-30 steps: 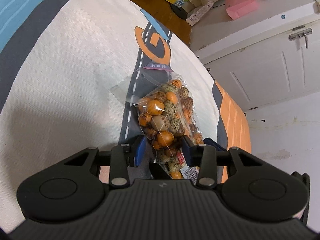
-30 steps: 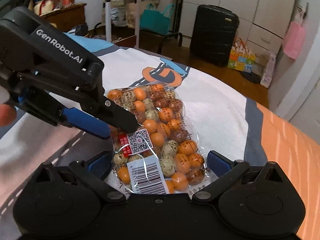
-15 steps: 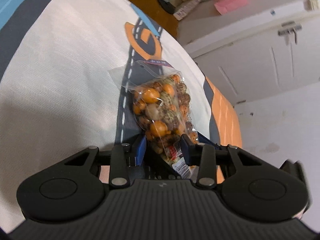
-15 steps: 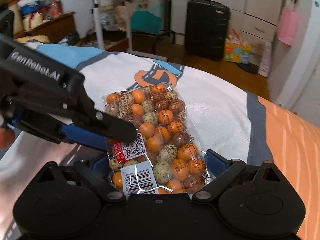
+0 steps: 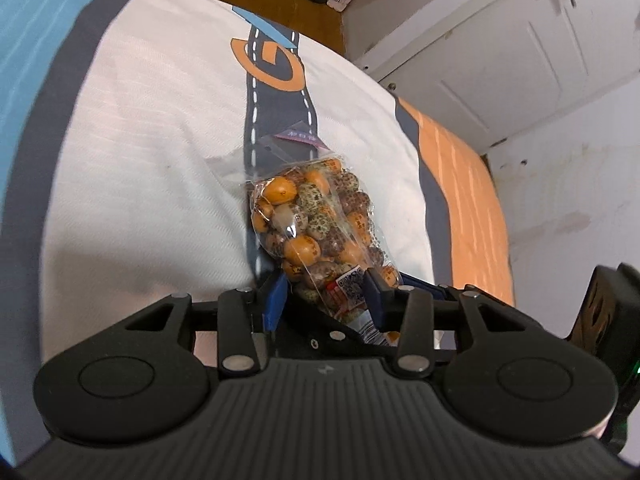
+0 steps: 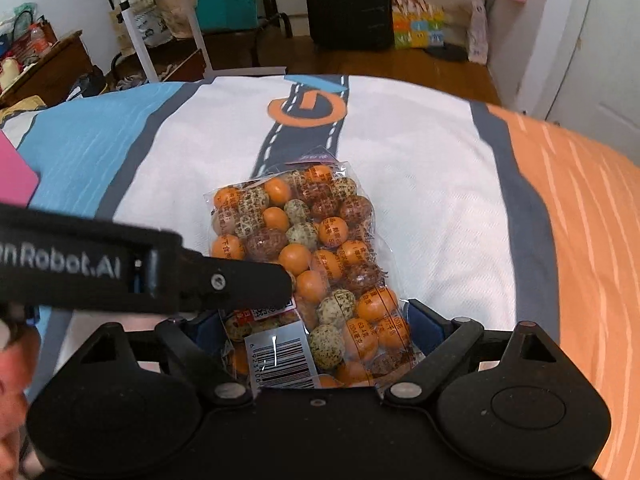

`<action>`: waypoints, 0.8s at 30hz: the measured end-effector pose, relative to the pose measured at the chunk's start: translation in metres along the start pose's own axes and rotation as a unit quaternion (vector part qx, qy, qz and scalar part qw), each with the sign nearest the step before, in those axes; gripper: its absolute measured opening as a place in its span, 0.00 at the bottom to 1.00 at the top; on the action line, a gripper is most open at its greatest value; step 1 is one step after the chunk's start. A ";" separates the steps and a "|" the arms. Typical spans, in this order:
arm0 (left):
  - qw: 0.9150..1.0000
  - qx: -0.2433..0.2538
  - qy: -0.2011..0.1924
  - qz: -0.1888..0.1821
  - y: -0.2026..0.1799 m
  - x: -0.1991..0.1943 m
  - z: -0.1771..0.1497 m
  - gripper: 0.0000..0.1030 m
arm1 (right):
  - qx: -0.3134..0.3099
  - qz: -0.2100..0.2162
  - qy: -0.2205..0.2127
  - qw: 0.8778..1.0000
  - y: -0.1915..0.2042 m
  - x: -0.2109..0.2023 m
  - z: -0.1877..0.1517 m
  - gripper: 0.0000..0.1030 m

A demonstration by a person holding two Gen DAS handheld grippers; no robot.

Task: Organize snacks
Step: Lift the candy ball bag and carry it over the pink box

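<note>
- Left gripper point(image 5: 324, 296) closed on the near, labelled end of a clear snack bag point(image 5: 316, 220), blue fingers point(image 5: 276, 300) pinching the plastic from both sides.
- Snack bag of round orange, speckled and brown pieces lying lengthwise over a white bedspread point(image 5: 140, 120), along its printed grey road stripe, sealed header pointing away.
- Likely handling: light but lumpy, thin crinkly film, slippery; loose contents apt to shift and sag if lifted by one end. Best hold probably across the flat seal or a packed section, gently enough not to crush the pieces.
- Right gripper point(image 6: 316, 328) set wide around the same end of the snack bag point(image 6: 304, 256), blue fingers point(image 6: 424, 320) just beside the plastic; pressing or not, cannot tell.
- Left view only: the pinch itself, plus white cupboard doors to the side.
- Right view only: the whole top face of the bag, its barcode label point(image 6: 280, 364), the left gripper point(image 6: 224, 284) reaching in from the side, a pink object point(image 6: 16, 180) at the frame edge, and a cluttered room beyond.
</note>
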State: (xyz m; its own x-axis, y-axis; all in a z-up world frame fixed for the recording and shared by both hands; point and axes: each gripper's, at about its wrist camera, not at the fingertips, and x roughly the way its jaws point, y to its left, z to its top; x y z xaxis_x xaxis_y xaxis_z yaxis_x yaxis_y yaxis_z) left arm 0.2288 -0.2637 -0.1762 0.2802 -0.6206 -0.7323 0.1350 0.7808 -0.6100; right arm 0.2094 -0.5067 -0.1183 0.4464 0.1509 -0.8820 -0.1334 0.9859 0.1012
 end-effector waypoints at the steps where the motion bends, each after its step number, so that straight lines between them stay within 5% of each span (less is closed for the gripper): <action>1: 1.000 0.004 0.003 0.005 -0.002 -0.004 -0.001 0.38 | 0.004 0.003 0.002 1.000 0.002 -0.002 -0.001 0.91; 24: 0.995 0.087 -0.009 0.042 -0.030 -0.117 -0.041 0.38 | -0.043 0.029 -0.018 0.999 0.073 -0.095 -0.020 0.91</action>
State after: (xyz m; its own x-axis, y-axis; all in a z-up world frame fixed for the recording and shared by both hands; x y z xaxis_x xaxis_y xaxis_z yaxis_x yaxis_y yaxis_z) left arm 0.1530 -0.2169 -0.0846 0.3136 -0.5517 -0.7728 0.2721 0.8320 -0.4835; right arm 0.1390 -0.4502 -0.0361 0.4674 0.2113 -0.8584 -0.2343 0.9659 0.1102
